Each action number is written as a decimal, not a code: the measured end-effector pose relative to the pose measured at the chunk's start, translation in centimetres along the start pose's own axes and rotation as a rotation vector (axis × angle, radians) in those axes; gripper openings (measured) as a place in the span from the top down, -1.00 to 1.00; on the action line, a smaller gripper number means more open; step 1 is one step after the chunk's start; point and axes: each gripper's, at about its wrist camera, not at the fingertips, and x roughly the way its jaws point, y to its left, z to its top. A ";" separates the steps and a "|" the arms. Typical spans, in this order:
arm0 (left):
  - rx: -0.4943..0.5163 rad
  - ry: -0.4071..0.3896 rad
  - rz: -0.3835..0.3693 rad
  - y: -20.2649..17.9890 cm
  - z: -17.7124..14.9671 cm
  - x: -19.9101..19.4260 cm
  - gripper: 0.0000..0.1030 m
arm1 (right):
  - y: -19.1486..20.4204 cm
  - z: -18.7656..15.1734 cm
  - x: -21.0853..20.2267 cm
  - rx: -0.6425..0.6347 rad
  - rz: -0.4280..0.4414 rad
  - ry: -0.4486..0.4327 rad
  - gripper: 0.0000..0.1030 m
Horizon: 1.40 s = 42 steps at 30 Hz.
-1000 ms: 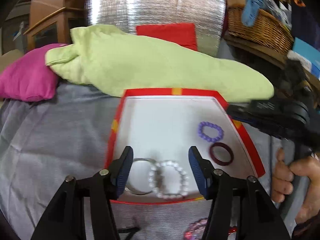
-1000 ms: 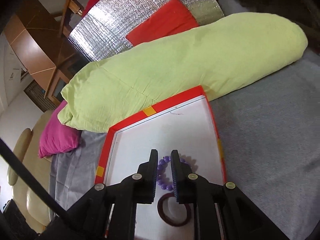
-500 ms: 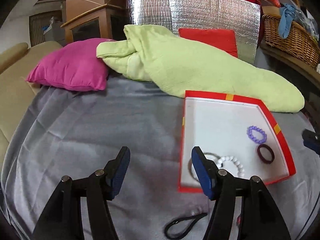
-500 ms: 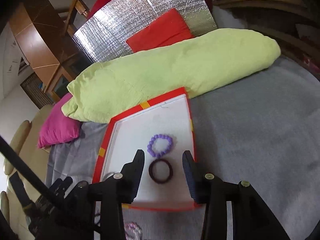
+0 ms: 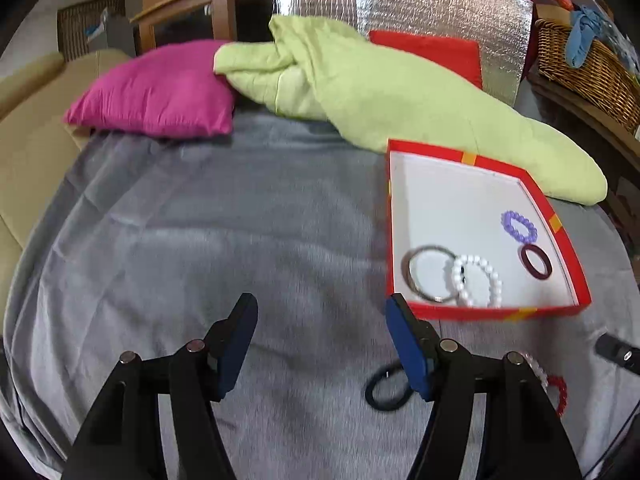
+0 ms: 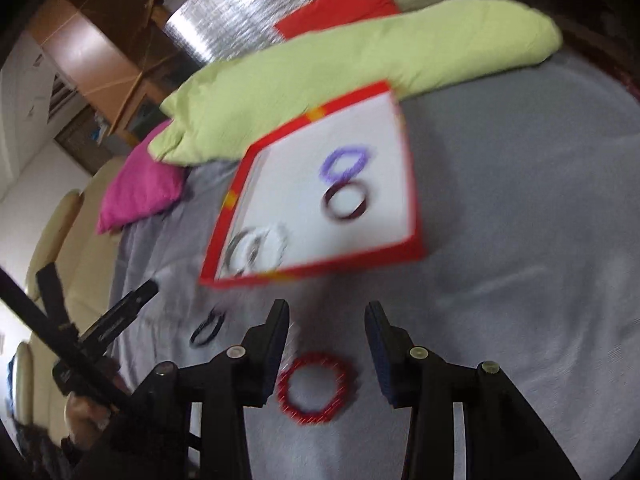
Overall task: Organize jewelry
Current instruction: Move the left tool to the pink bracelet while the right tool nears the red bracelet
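Red beaded bracelet (image 6: 316,388) is seen on the grey blanket (image 6: 520,240) between the parted, empty right fingers (image 6: 282,320); red tray (image 5: 560,216), bracelets inside, lies beyond the wide-spread, empty left fingers (image 5: 240,324).

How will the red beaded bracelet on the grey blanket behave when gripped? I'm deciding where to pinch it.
The red beaded bracelet looks strung from small beads, so it probably flexes rather than holding a stiff ring. It lies flat on the soft grey blanket, so it likely won't roll. It seems light.
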 end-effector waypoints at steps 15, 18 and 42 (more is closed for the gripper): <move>0.014 0.036 -0.001 0.0 -0.4 0.4 -0.31 | 3.5 -1.2 6.5 -0.123 -0.026 0.148 0.59; 0.023 0.038 -0.004 -0.3 -0.5 0.5 -0.31 | 3.5 -1.3 6.8 -0.143 -0.050 0.140 0.83; 0.372 0.085 -0.326 -11.6 -3.8 0.2 -0.27 | -3.6 1.7 2.9 0.093 -0.247 0.000 0.83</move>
